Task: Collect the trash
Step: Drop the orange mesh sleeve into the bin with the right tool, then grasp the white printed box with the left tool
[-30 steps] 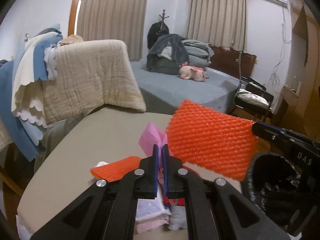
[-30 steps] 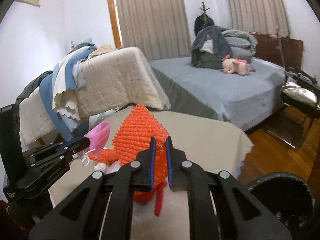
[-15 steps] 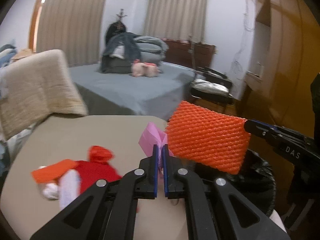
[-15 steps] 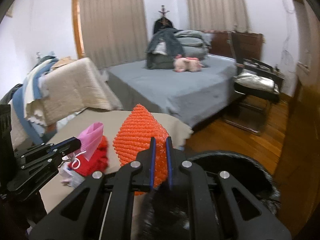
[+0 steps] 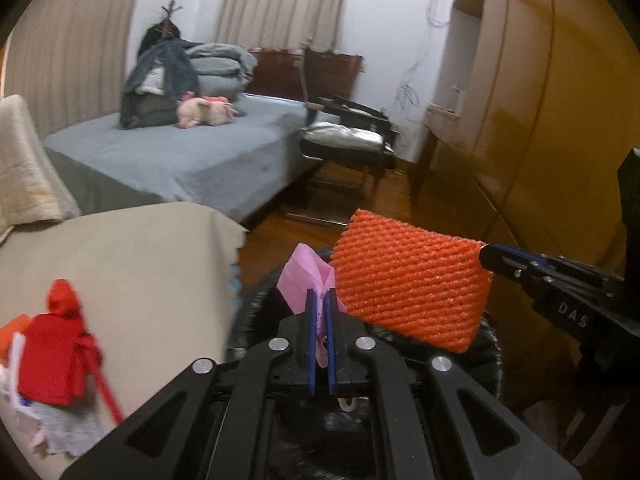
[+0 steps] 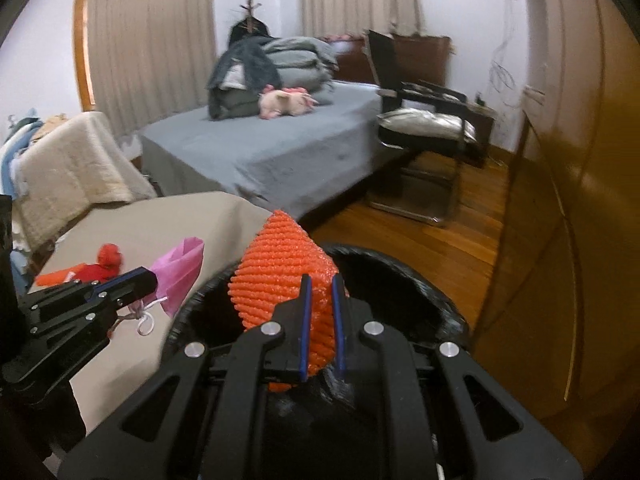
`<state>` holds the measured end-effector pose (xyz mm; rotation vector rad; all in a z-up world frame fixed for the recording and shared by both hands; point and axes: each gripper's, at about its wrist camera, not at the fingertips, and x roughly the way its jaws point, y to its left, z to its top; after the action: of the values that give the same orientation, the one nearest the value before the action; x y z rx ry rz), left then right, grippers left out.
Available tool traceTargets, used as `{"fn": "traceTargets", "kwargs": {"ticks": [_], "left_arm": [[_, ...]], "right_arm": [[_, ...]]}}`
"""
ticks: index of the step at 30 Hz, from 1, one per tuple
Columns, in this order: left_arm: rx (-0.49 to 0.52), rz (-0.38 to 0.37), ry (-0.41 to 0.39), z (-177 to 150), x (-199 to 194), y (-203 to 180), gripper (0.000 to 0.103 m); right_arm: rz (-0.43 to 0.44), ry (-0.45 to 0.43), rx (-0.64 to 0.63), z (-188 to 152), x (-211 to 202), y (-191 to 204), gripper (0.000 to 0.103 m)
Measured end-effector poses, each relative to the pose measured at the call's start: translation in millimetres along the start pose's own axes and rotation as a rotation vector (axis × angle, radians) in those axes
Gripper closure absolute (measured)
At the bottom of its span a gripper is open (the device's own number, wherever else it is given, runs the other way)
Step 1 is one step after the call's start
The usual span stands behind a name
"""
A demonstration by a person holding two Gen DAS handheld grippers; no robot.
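Both loads are at the bin now, so this looks like the dropping step. The left gripper (image 5: 319, 312) is clenched on a crumpled pink paper wrapper (image 5: 306, 280), which sticks up from between its blue pads, and the right gripper (image 6: 320, 312) is clamped on an orange foam-mesh fruit sleeve (image 6: 286, 280), squeezed flat where the pads meet it. Both pieces hang over the mouth of a round bin lined with a black plastic bag (image 6: 400, 276), which stands on the wooden floor just beside the corner of the beige cloth-covered counter (image 5: 132, 256).

The next move, as I judge it, is simply to part the jaws over the opening. The foam sleeve is light and springy, and the pink wrapper sits nearer the counter-side rim, so it may want a nudge further in before letting go.

More trash waits on the counter: a red wrapper with a knotted top (image 5: 54, 356), an orange scrap and some pale pieces, near its edge.

Plenty is hard to read. The bin's inside is a black blur, so I cannot tell how full it is. The lower end of the sleeve is hidden behind the right gripper's body, and a white string (image 6: 146, 316) dangles below the pink wrapper, its far end out of sight. The pale scraps are cut off at the edge of the left view.
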<state>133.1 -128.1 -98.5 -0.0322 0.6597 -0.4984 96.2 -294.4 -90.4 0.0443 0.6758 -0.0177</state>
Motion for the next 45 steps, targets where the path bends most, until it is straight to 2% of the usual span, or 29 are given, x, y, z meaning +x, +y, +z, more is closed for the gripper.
{"fn": "traceTargets", "kwargs": {"ticks": [2, 4, 6, 8, 11, 13, 16, 21, 26, 32, 37, 45], "left_arm": [[0.012, -0.026, 0.012, 0, 11, -10, 0.097], [0.016, -0.055, 0.023, -1, 19, -16, 0.088], [0.014, -0.066, 0.029, -2, 21, -17, 0.056], [0.009, -0.074, 0.019, -4, 20, -15, 0.046], [0.005, -0.061, 0.02, -4, 16, -7, 0.041], [0.003, -0.028, 0.004, -4, 6, 2, 0.035], [-0.005, 0.033, -0.029, -4, -13, 20, 0.023], [-0.036, 0.158, -0.081, -6, -50, 61, 0.017], [-0.079, 0.313, -0.122, -14, -91, 112, 0.016], [-0.151, 0.472, -0.128, -29, -119, 168, 0.016], [-0.2, 0.532, -0.096, -47, -123, 203, 0.016], [-0.262, 0.536, -0.023, -83, -112, 228, 0.022]], "right_arm": [[-0.023, 0.018, 0.014, -5, 3, -8, 0.093], [-0.051, 0.035, 0.029, -11, 6, -17, 0.089], [-0.071, 0.046, 0.04, -15, 9, -23, 0.084], [-0.081, 0.051, 0.051, -18, 11, -27, 0.076], [-0.085, 0.045, 0.065, -18, 12, -28, 0.058], [-0.083, 0.025, 0.067, -17, 10, -24, 0.035], [-0.069, -0.024, 0.06, -11, 7, -12, 0.013], [0.02, -0.061, 0.043, 5, 9, 25, 0.01], [0.119, -0.078, 0.004, 20, 19, 78, 0.009], [0.222, -0.064, -0.049, 27, 38, 146, 0.009], [0.266, -0.049, -0.1, 21, 53, 190, 0.009], [0.288, -0.006, -0.145, 5, 79, 225, 0.009]]}}
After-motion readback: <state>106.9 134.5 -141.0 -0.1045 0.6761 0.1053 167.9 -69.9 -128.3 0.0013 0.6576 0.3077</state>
